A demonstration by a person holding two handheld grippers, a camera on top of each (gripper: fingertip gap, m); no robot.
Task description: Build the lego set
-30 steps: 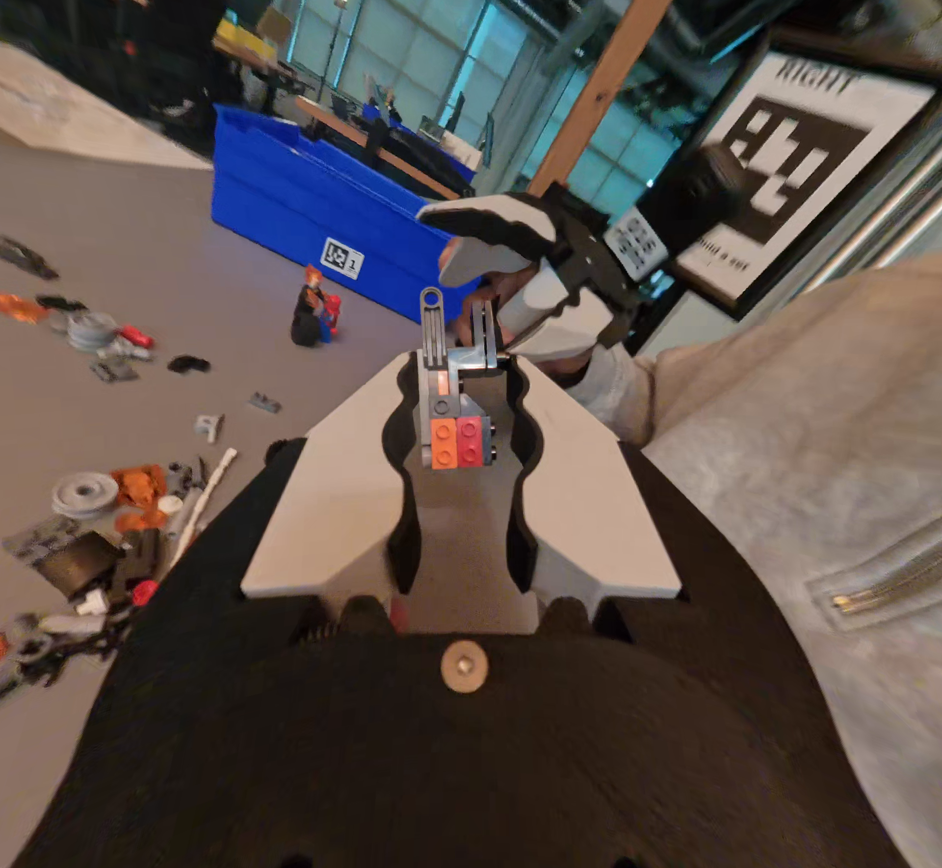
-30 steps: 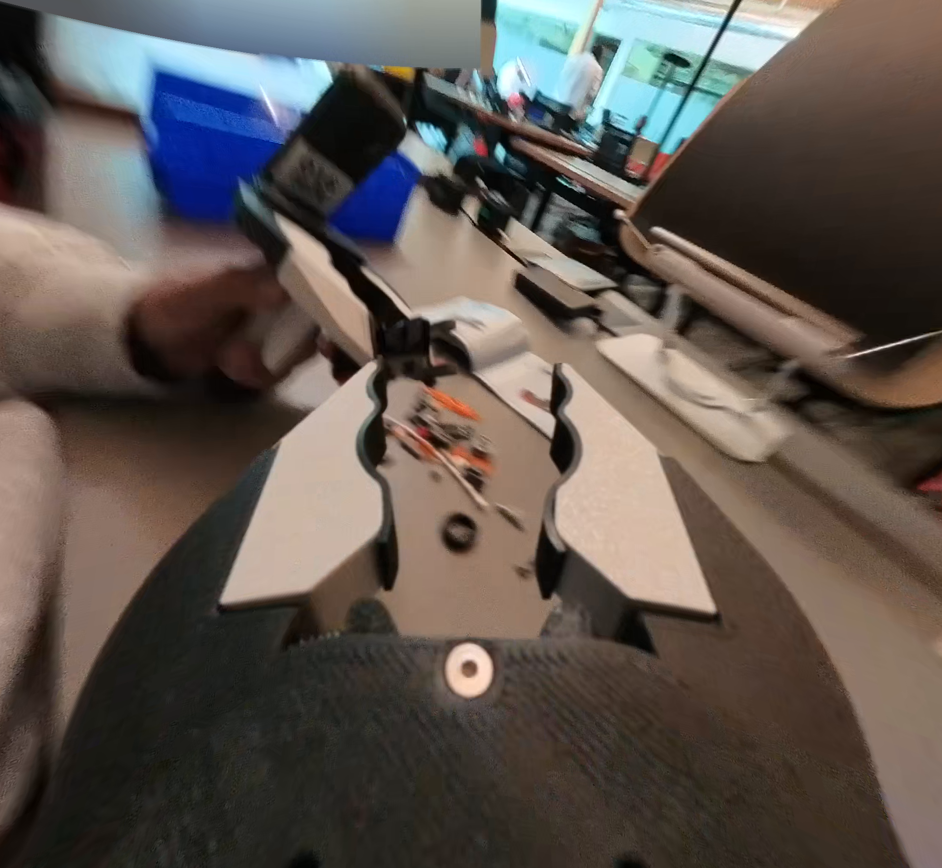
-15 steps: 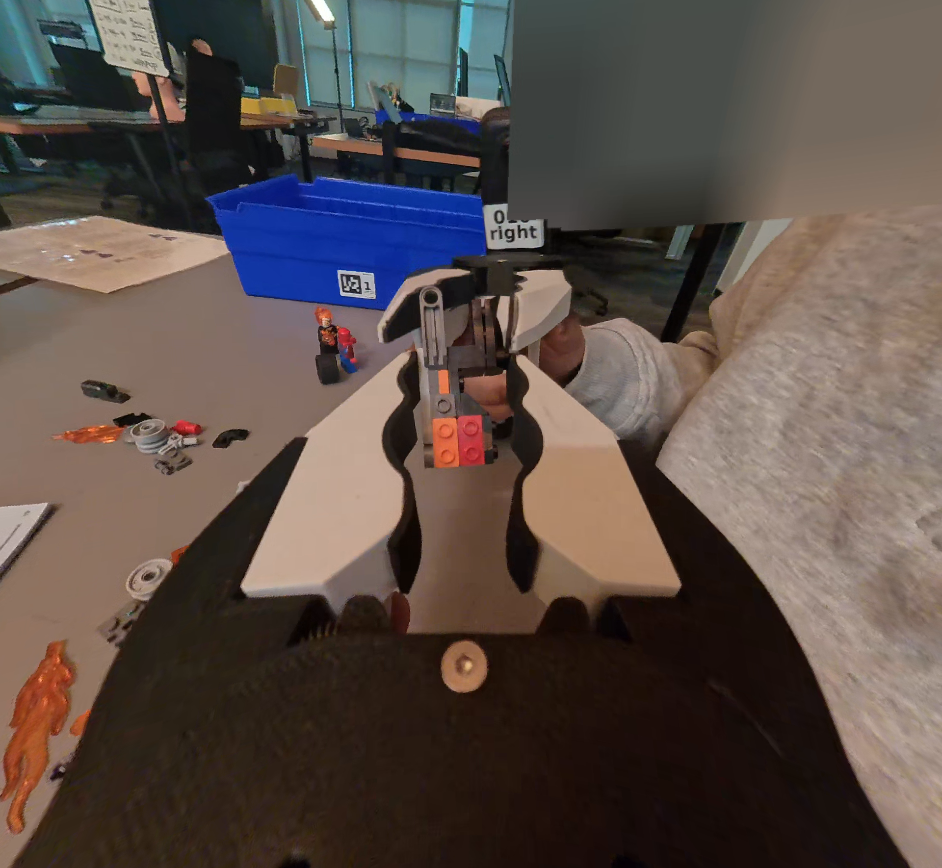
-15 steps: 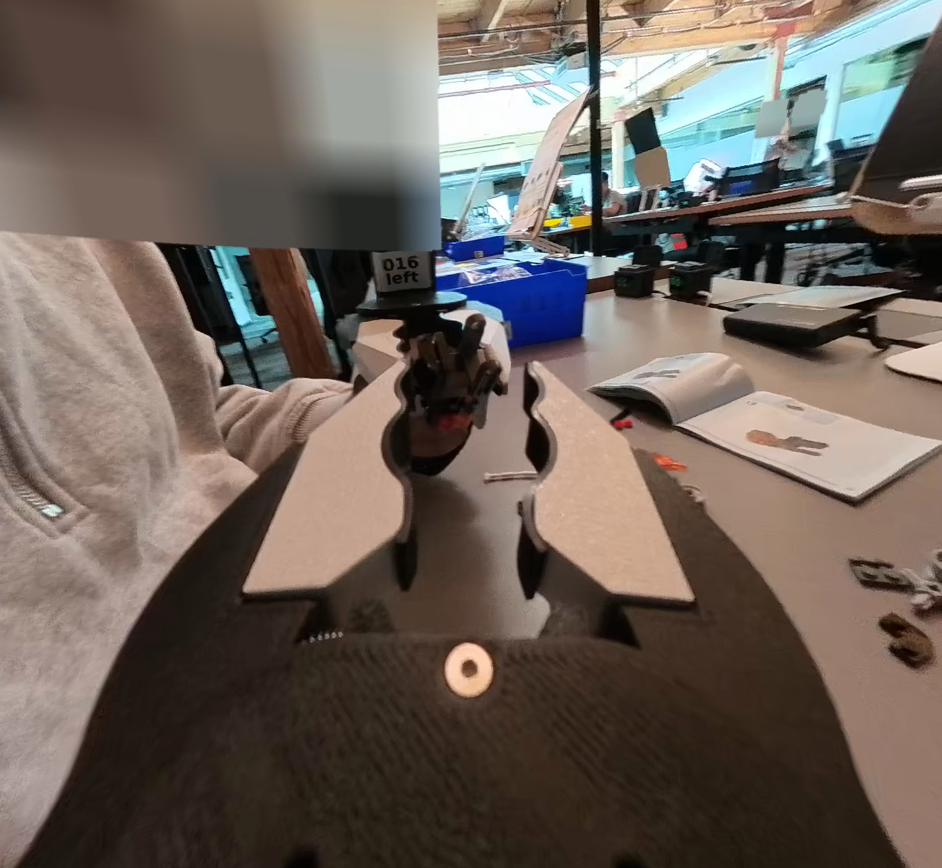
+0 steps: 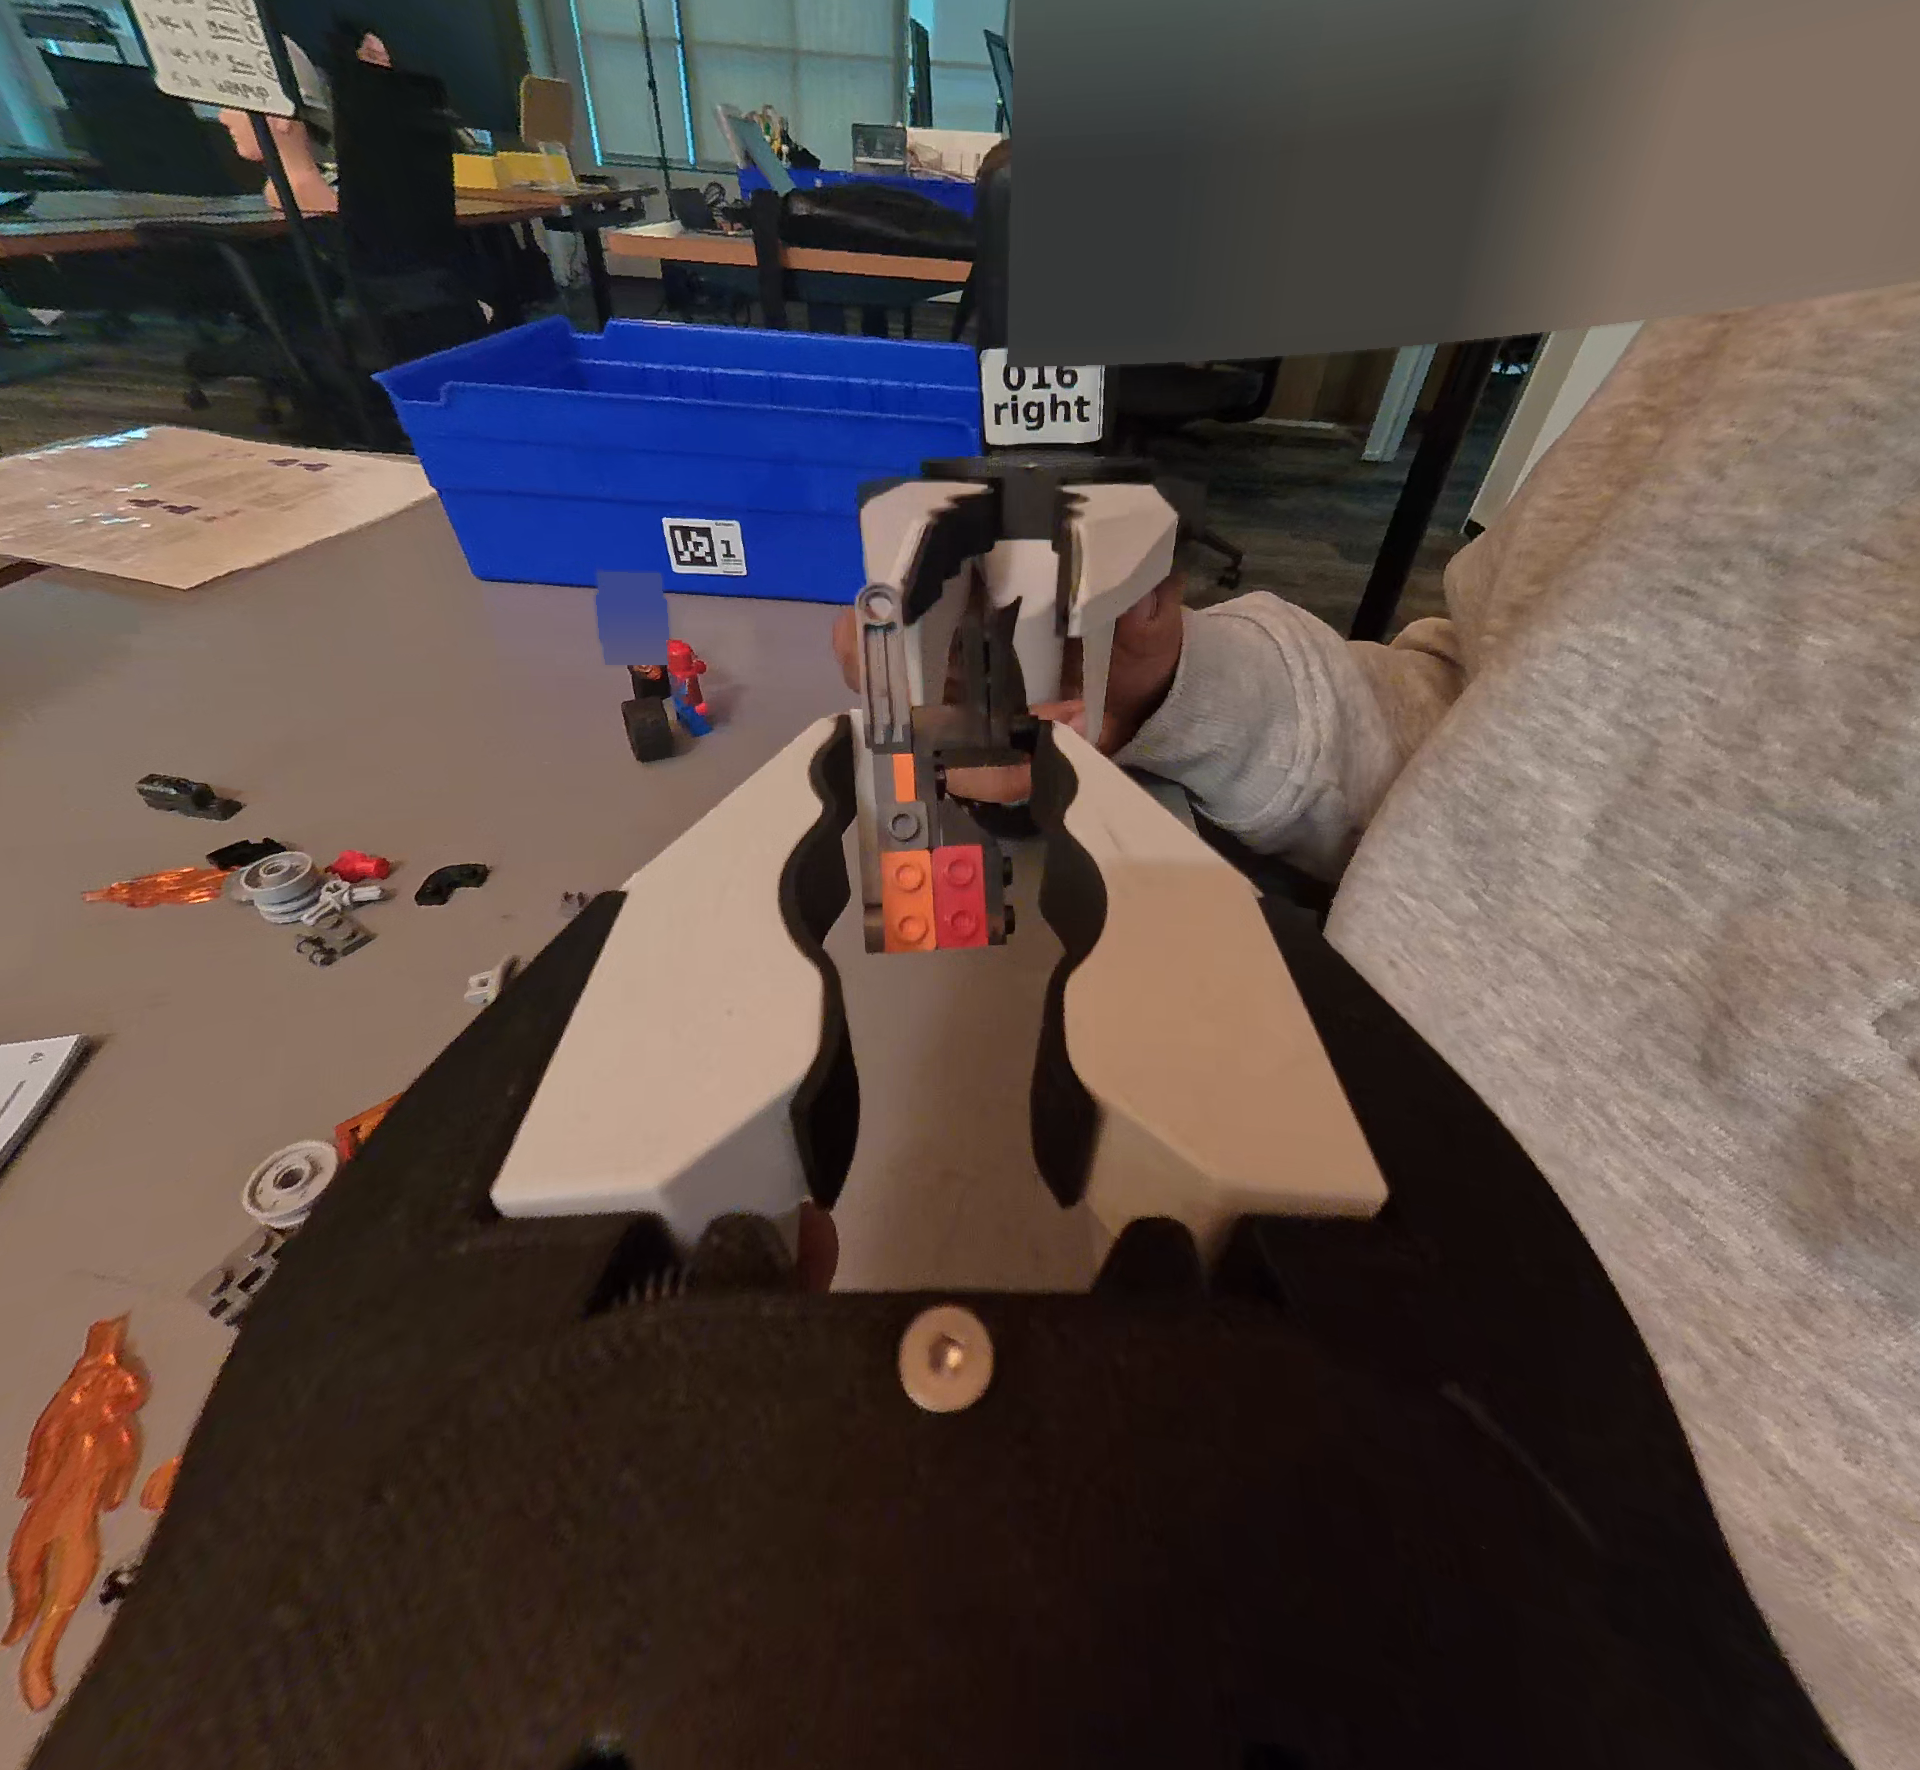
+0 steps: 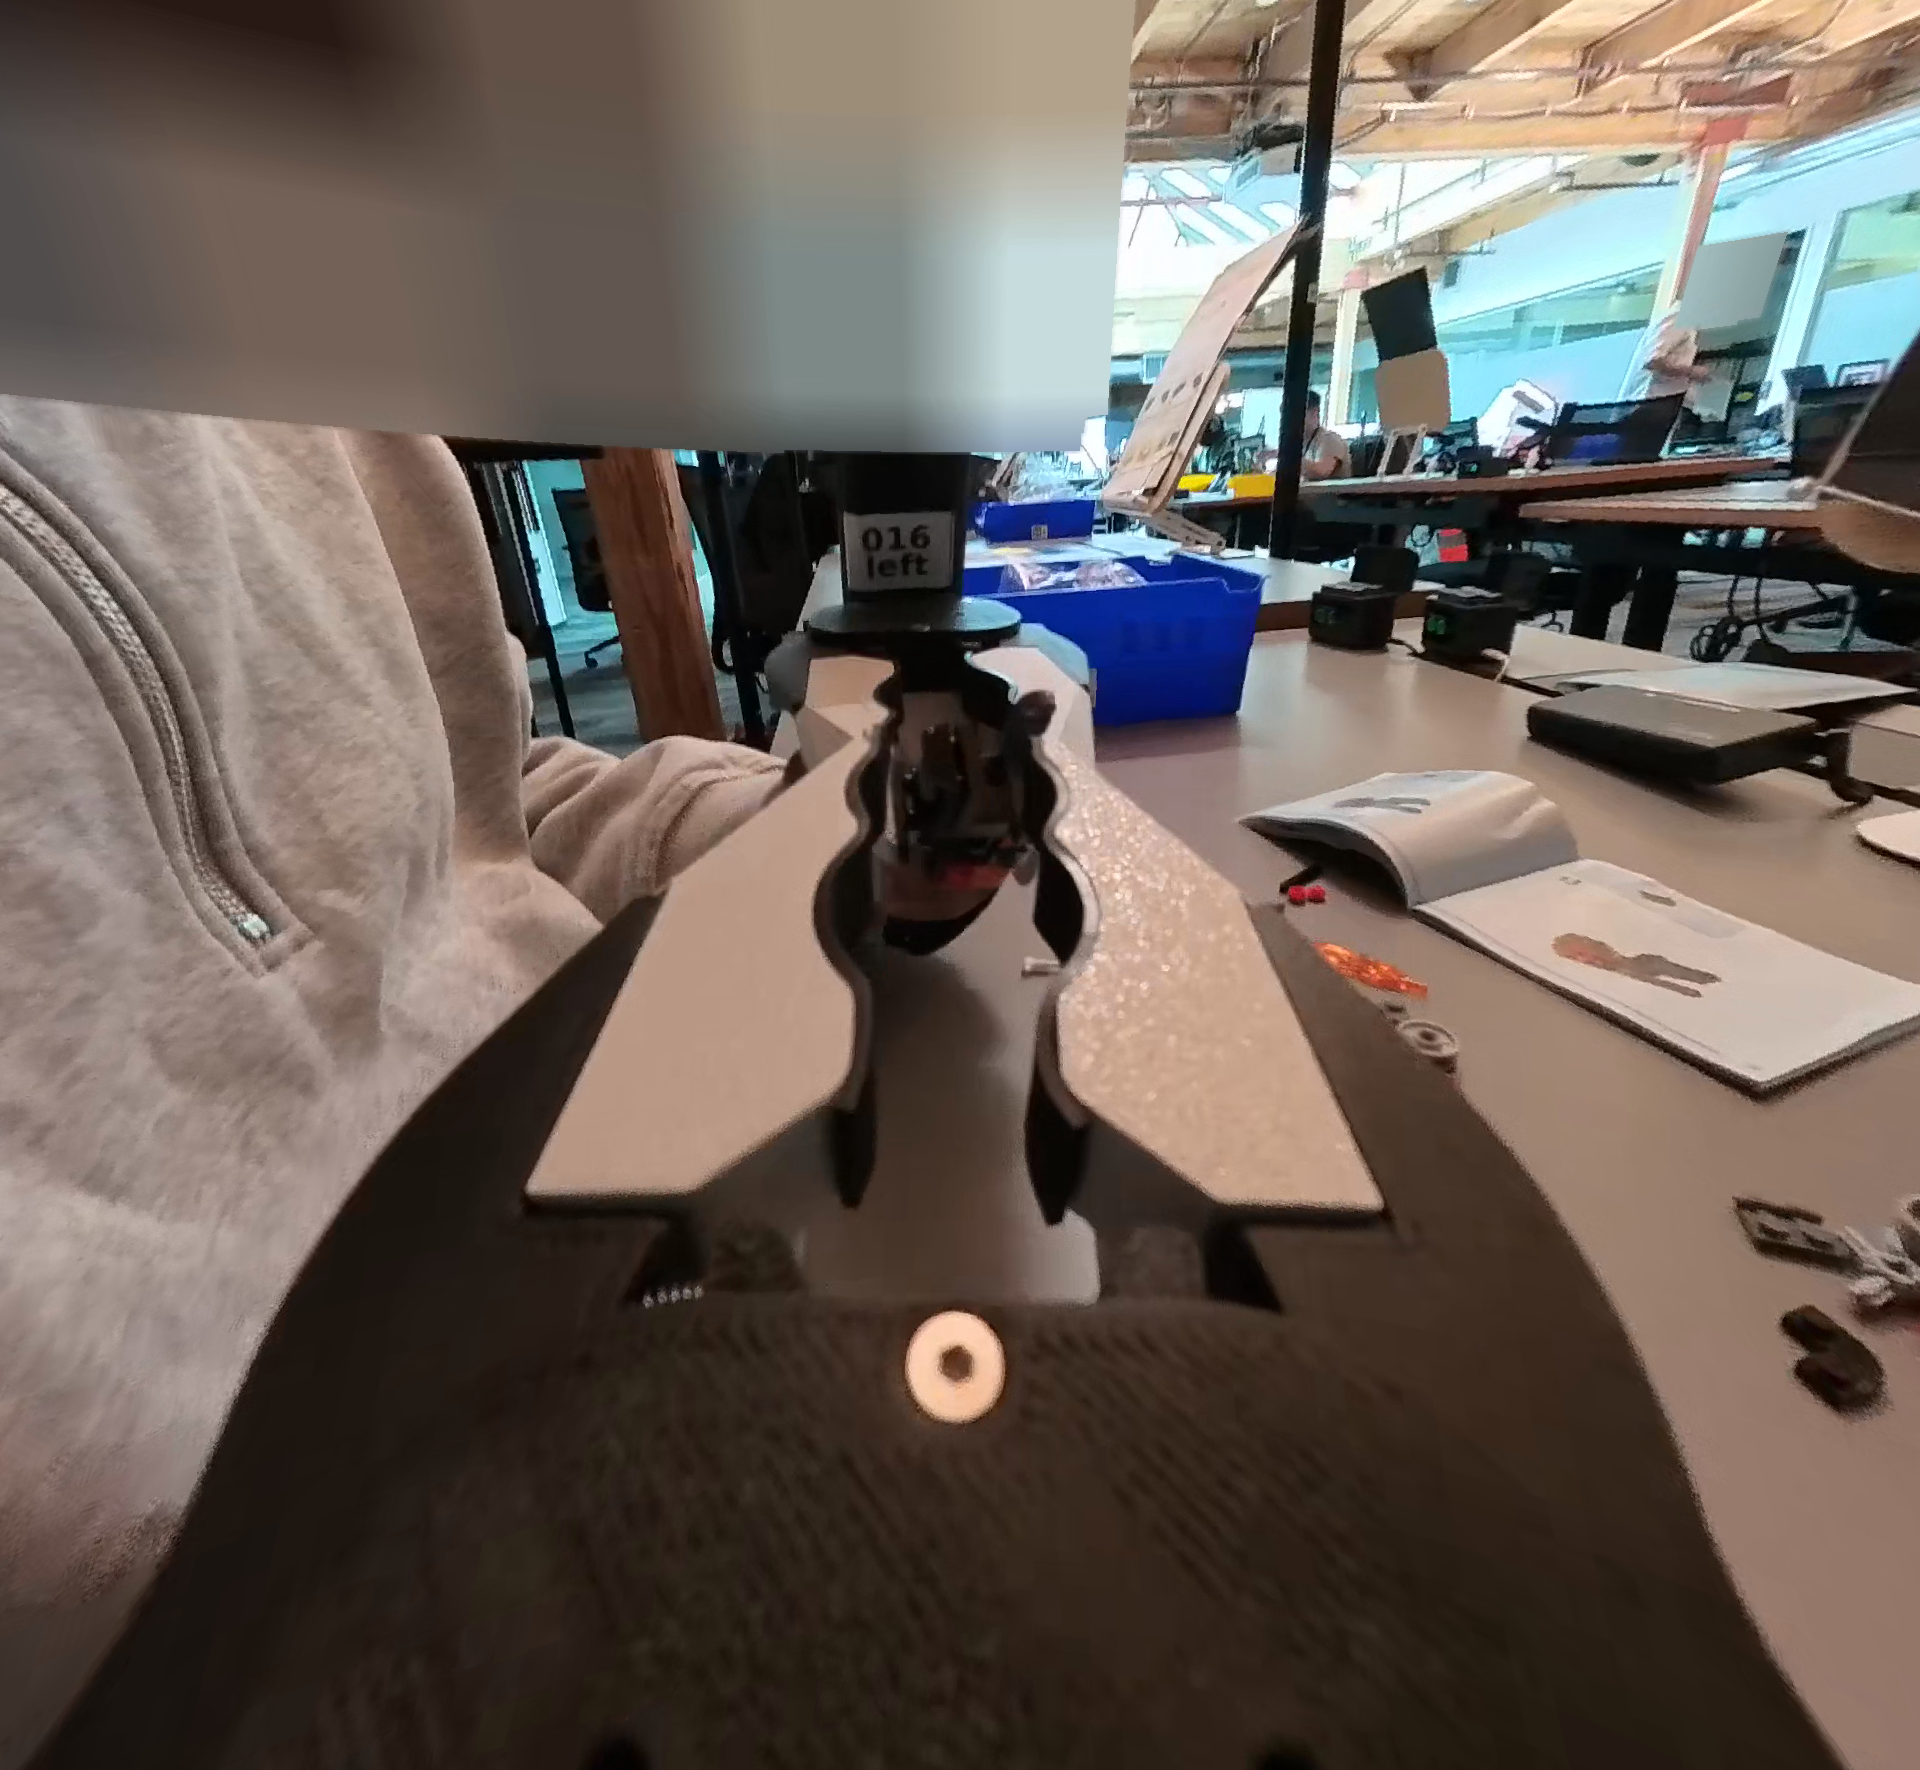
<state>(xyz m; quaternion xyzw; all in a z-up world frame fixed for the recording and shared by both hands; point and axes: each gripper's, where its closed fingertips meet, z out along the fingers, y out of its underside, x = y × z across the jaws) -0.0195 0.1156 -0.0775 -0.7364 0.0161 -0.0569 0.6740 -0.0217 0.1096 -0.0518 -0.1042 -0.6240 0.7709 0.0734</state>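
Loose parts cover the left of the grey table (image 5: 312, 733). Translucent orange flame pieces (image 5: 73, 1471) lie nearest, with a grey wheel hub (image 5: 289, 1178) just beyond them, and farther out sits a small cluster of grey, black and red bits (image 5: 301, 889). Behind these stand two minifigures (image 5: 670, 697), close in front of a blue bin (image 5: 675, 453). So many unplaced parts suggest the build is only partly done, though the two figures already look finished.

In the middle, the left gripper (image 5: 940, 873) is clamped on the lego assembly (image 5: 930, 873), held up off the table in front of the person's grey sweatshirt (image 5: 1662, 993). The assembly is small and narrow. An orange brick and a red brick sit side by side at its near end, dark grey plates run above them, and a thin grey beam with a round hole at its tip stands up on its left.

The right gripper (image 6: 951, 827) meets the far end of the same assembly head-on. Its fingers (image 5: 1101, 567) bracket dark parts there, but its own view is too dark and crowded to tell whether they are actually pinching anything. Judging by this face-to-face pose, a part is being pressed on or adjusted.

To the right, an open instruction booklet (image 6: 1621, 931) lies on the table, with a few more dark pieces (image 6: 1829, 1346) near the edge.
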